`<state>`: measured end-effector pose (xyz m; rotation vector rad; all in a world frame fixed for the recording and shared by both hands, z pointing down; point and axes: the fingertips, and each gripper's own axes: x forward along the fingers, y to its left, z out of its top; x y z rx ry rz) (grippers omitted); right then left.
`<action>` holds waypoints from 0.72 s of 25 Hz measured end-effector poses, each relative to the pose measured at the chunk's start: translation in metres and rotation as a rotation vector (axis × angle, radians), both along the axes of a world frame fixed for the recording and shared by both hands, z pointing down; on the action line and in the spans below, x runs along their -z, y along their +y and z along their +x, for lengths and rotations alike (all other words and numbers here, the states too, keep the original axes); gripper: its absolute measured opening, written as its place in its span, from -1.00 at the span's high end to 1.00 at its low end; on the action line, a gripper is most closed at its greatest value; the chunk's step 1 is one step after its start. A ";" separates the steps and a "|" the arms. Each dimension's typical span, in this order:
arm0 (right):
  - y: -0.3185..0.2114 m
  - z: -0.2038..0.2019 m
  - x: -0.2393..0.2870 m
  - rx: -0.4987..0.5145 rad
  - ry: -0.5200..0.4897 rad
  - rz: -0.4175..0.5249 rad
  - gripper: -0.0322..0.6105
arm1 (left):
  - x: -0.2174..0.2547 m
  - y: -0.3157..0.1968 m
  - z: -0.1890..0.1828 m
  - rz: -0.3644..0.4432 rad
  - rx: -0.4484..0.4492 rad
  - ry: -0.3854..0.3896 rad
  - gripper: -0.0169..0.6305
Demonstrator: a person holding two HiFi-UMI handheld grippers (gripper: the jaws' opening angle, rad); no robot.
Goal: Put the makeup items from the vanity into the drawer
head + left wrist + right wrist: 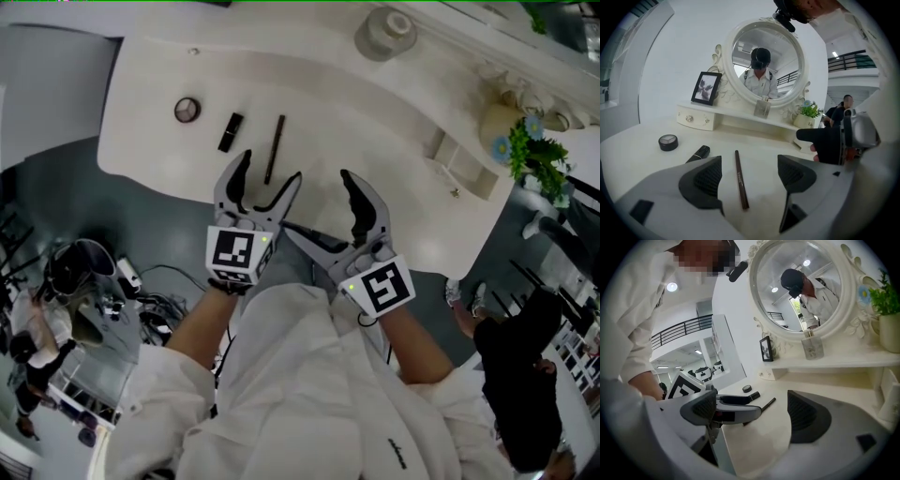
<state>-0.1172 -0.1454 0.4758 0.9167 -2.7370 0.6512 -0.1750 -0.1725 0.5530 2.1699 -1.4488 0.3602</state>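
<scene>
On the white vanity top (394, 159) a round compact (187, 110) lay farthest left; near it was a black lipstick tube (231, 131); next came a slim brown pencil (275, 148), all three apart from one another; the left gripper (268, 173) was at the pencil's near end, jaws spread wide on either side of it, not touching it; the right gripper (754, 413), beside it at the vanity's edge, was equally wide and held nothing.
</scene>
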 end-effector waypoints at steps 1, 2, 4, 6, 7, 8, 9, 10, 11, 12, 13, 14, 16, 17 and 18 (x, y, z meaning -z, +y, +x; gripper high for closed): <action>0.000 -0.002 -0.004 0.001 -0.002 -0.007 -0.62 | -0.002 0.001 0.001 -0.006 -0.004 0.004 -0.27; -0.001 -0.004 -0.007 0.002 -0.003 -0.012 -0.62 | -0.005 0.001 0.002 -0.009 -0.007 0.007 -0.27; -0.003 -0.007 -0.014 0.003 -0.003 -0.020 -0.62 | -0.007 0.001 0.002 -0.004 -0.002 -0.002 -0.23; -0.004 -0.009 -0.020 -0.001 -0.004 -0.032 -0.62 | -0.008 -0.001 -0.001 0.012 0.019 -0.040 0.16; -0.004 -0.009 -0.022 -0.002 -0.004 -0.041 -0.62 | -0.008 -0.001 -0.002 0.019 0.026 -0.056 0.26; -0.004 -0.010 -0.025 -0.003 -0.004 -0.047 -0.62 | -0.008 -0.002 -0.003 0.022 0.028 -0.067 0.26; -0.005 -0.010 -0.026 -0.004 -0.004 -0.051 -0.62 | -0.009 -0.002 -0.003 0.018 0.029 -0.073 0.26; -0.005 -0.010 -0.027 -0.004 -0.004 -0.052 -0.62 | -0.010 -0.002 -0.004 0.007 0.033 -0.080 0.26; -0.005 -0.011 -0.028 0.000 -0.001 -0.054 -0.62 | -0.012 -0.003 -0.005 -0.009 0.040 -0.087 0.26; -0.004 -0.011 -0.028 0.006 0.003 -0.056 -0.62 | -0.015 -0.003 -0.007 -0.026 0.047 -0.093 0.27; -0.004 -0.012 -0.029 0.009 0.005 -0.058 -0.62 | -0.017 -0.003 -0.008 -0.043 0.055 -0.100 0.27; -0.004 -0.012 -0.028 0.009 0.004 -0.058 -0.62 | -0.018 -0.003 -0.009 -0.058 0.059 -0.107 0.27; -0.005 -0.012 -0.028 0.003 0.000 -0.061 -0.61 | -0.022 -0.002 -0.009 -0.086 0.054 -0.124 0.28; -0.006 -0.011 -0.028 -0.003 -0.003 -0.064 -0.61 | -0.024 -0.001 -0.009 -0.102 0.048 -0.136 0.30; -0.007 -0.010 -0.028 -0.009 -0.007 -0.067 -0.61 | -0.026 0.000 -0.009 -0.118 0.040 -0.151 0.33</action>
